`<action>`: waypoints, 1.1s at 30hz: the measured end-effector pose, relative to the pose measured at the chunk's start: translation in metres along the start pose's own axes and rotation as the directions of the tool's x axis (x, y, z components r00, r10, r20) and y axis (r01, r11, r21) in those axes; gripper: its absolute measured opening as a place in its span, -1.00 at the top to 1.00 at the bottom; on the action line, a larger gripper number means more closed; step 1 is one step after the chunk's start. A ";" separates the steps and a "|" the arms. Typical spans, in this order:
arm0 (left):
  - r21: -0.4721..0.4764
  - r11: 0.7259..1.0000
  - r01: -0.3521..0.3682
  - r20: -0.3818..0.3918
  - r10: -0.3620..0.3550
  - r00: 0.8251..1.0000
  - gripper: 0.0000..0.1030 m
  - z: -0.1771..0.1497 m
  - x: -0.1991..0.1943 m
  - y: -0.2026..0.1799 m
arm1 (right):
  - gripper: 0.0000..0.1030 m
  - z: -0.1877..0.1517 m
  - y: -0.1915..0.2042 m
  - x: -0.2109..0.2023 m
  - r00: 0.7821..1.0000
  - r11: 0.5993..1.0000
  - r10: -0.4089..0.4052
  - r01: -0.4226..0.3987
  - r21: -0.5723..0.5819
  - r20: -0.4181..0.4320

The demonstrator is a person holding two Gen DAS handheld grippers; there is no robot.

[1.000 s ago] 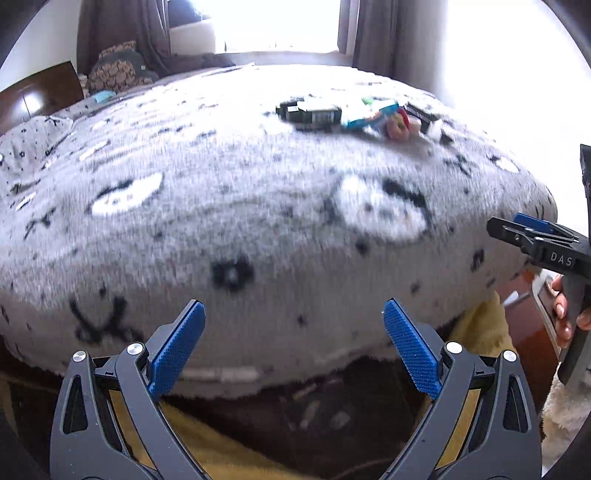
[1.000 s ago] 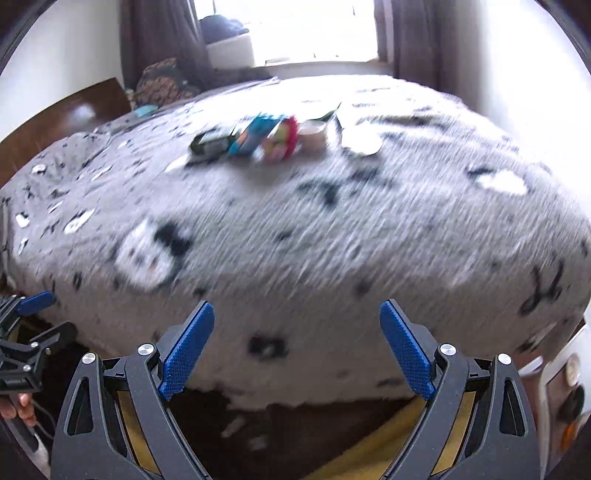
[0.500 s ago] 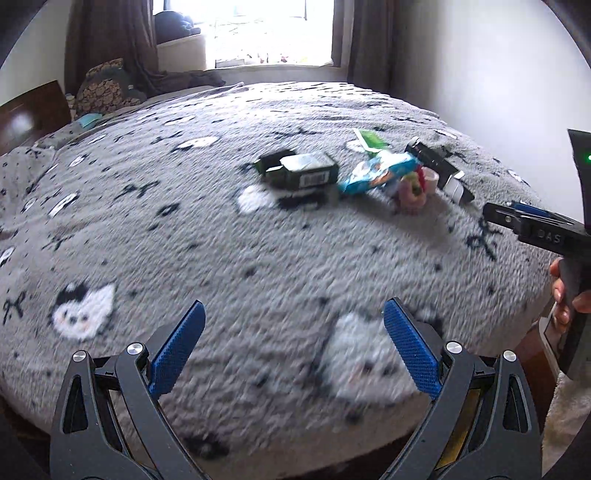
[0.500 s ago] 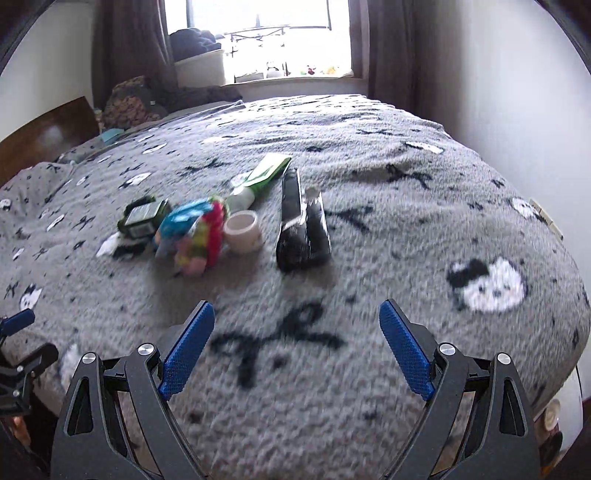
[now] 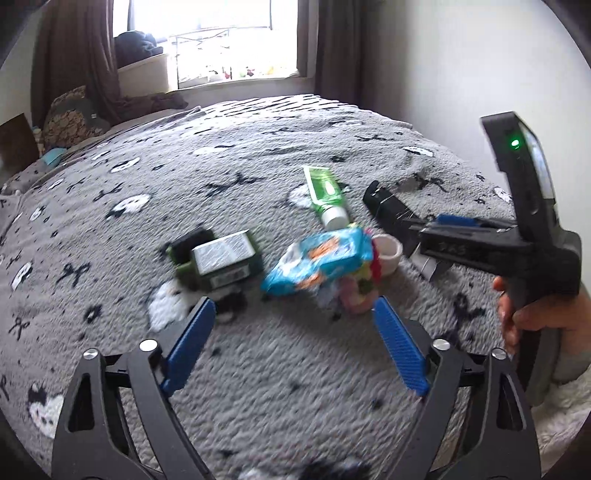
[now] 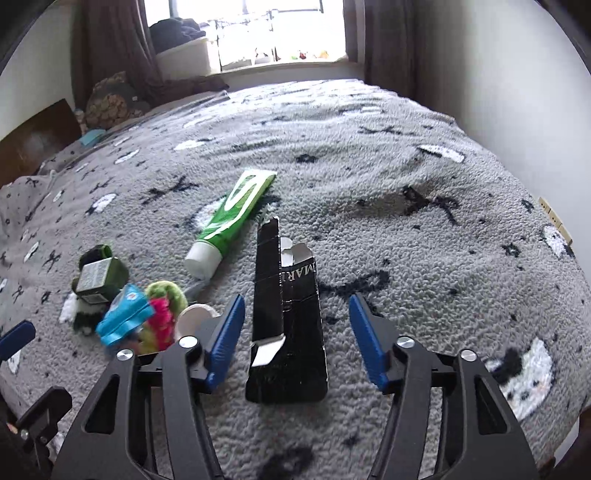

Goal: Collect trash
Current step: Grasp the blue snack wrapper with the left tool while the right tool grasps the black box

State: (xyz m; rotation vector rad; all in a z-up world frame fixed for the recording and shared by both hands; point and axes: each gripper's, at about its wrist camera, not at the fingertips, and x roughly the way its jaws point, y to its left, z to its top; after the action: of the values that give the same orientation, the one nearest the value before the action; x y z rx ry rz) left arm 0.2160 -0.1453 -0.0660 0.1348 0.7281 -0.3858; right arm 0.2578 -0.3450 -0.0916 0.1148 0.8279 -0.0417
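Trash lies on a grey patterned bedspread (image 5: pixel 258 369). In the left wrist view I see a dark green box (image 5: pixel 221 260), a blue wrapper (image 5: pixel 314 262), a white cup (image 5: pixel 386 253), a green tube (image 5: pixel 325 192) and a black carton (image 5: pixel 388 210). My left gripper (image 5: pixel 293 349) is open just short of the blue wrapper. In the right wrist view the black carton (image 6: pixel 291 321) lies between the fingers of my open right gripper (image 6: pixel 297 339). The green tube (image 6: pixel 232 221), blue wrapper (image 6: pixel 123 317), green box (image 6: pixel 99 277) and cup (image 6: pixel 194 315) lie left of it.
A window (image 6: pixel 280 29) with dark curtains stands behind the bed, with pillows (image 6: pixel 110 99) and a wooden headboard (image 6: pixel 33 140) at the far left. A white wall (image 6: pixel 517 92) runs along the right side. The right gripper's body (image 5: pixel 517 236) shows at right in the left view.
Both grippers have risen from below the bed's edge and moved forward over the bedspread toward the trash. The black carton now lies between the right gripper's fingers.
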 end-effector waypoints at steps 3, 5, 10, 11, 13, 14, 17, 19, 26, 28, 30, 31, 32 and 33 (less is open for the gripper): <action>0.022 1.000 0.014 -0.005 -0.014 1.000 -0.45 0.010 0.012 -0.010 | -0.03 0.001 -0.002 0.012 0.999 1.000 0.022 -0.022 0.006 -0.031; 0.048 0.999 0.017 -0.025 -0.016 1.000 -0.30 0.013 0.024 -0.017 | 0.05 0.001 -0.003 0.016 0.998 0.999 0.038 -0.038 0.013 -0.040; 0.041 0.999 0.031 -0.051 -0.029 0.998 0.23 0.022 0.048 -0.019 | 0.22 0.002 -0.002 0.020 0.997 0.998 0.071 -0.070 0.002 -0.036; 0.036 0.998 0.042 -0.051 -0.040 0.998 0.39 0.023 0.050 -0.019 | 0.22 0.002 -0.002 0.019 0.997 0.997 0.075 -0.075 -0.003 -0.033; 0.040 0.998 0.045 -0.042 -0.044 0.998 0.45 0.026 0.053 -0.019 | 0.24 0.002 -0.002 0.018 0.996 0.996 0.083 -0.083 -0.011 -0.029; 0.044 0.998 0.046 -0.037 -0.044 0.998 0.46 0.028 0.052 -0.019 | 0.25 0.002 -0.002 0.018 0.996 0.996 0.085 -0.085 -0.015 -0.026; 0.053 0.998 0.042 -0.021 -0.041 0.999 0.51 0.033 0.048 -0.019 | 0.28 0.002 -0.001 0.012 0.997 0.996 0.080 -0.080 -0.036 -0.007; 0.058 0.998 0.030 -0.001 -0.030 1.000 0.57 0.036 0.042 -0.019 | 0.31 0.004 0.000 0.004 0.997 0.996 0.075 -0.074 -0.044 0.015; 0.057 0.998 0.006 0.087 -0.011 0.996 0.59 0.049 -0.001 -0.010 | 0.56 0.015 0.011 -0.034 0.992 0.994 0.075 -0.067 -0.084 0.098; 0.048 0.999 -0.002 0.113 -0.004 0.994 0.60 0.051 -0.018 -0.006 | 0.86 0.015 0.017 -0.048 0.989 0.992 0.081 -0.068 -0.104 0.121; 0.041 0.999 -0.001 0.130 -0.005 0.992 0.60 0.051 -0.032 -0.002 | 0.89 0.015 0.021 -0.058 0.987 0.991 0.096 -0.082 -0.110 0.130; 0.036 0.999 0.003 0.141 -0.008 0.990 0.60 0.050 -0.041 0.000 | 0.89 0.014 0.024 -0.062 0.986 0.989 0.102 -0.087 -0.117 0.129; 0.035 0.999 0.004 0.152 -0.009 0.988 0.60 0.049 -0.050 0.001 | 0.89 0.013 0.027 -0.066 0.986 0.988 0.106 -0.090 -0.127 0.130; 0.035 0.999 0.002 0.162 -0.008 0.987 0.60 0.047 -0.057 0.002 | 0.90 0.011 0.030 -0.071 0.985 0.986 0.109 -0.090 -0.138 0.135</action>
State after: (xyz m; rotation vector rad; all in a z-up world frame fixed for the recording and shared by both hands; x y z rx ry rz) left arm 0.2070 -0.1379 0.0069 0.1330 0.5610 -0.4096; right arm 0.2207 -0.3167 -0.0295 0.0284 0.6794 0.0985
